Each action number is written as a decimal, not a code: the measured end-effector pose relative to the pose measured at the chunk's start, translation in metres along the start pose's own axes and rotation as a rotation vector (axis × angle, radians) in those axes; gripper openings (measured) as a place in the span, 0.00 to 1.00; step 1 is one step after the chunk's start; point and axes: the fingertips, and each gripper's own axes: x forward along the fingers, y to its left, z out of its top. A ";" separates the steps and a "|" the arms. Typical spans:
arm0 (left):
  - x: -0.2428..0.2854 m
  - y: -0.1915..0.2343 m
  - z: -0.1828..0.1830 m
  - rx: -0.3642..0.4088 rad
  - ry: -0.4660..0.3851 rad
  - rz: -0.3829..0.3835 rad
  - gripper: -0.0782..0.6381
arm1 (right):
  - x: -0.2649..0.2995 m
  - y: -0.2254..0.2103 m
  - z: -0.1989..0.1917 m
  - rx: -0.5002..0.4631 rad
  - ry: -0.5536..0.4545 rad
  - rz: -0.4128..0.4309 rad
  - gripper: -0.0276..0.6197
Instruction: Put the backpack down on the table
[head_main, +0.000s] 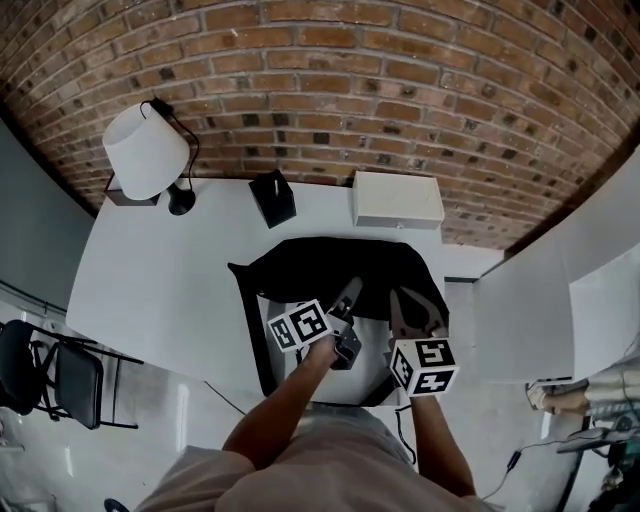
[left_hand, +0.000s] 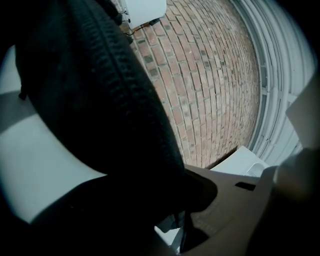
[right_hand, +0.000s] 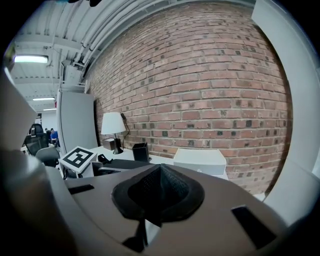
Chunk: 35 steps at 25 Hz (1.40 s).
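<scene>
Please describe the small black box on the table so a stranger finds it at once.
Find the brick wall, then the white table below it. Along its far edge stand a white lamp, a black box and a white box. It is the middle, only dark one.

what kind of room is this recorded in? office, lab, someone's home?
Most likely an office or loft-style workspace: a bare brick wall, a white table with a lamp on it, a black chair beside it, and exposed ceiling pipes with a strip light overhead.
</scene>
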 end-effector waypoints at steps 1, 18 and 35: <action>0.000 0.002 -0.001 -0.001 0.002 0.002 0.26 | 0.001 0.001 -0.002 0.000 0.003 0.006 0.05; -0.015 0.035 -0.028 -0.112 0.085 0.018 0.27 | -0.004 0.014 -0.025 0.021 0.032 0.016 0.05; -0.036 0.056 -0.048 -0.303 0.171 0.019 0.40 | -0.007 0.040 -0.039 0.023 0.059 0.034 0.05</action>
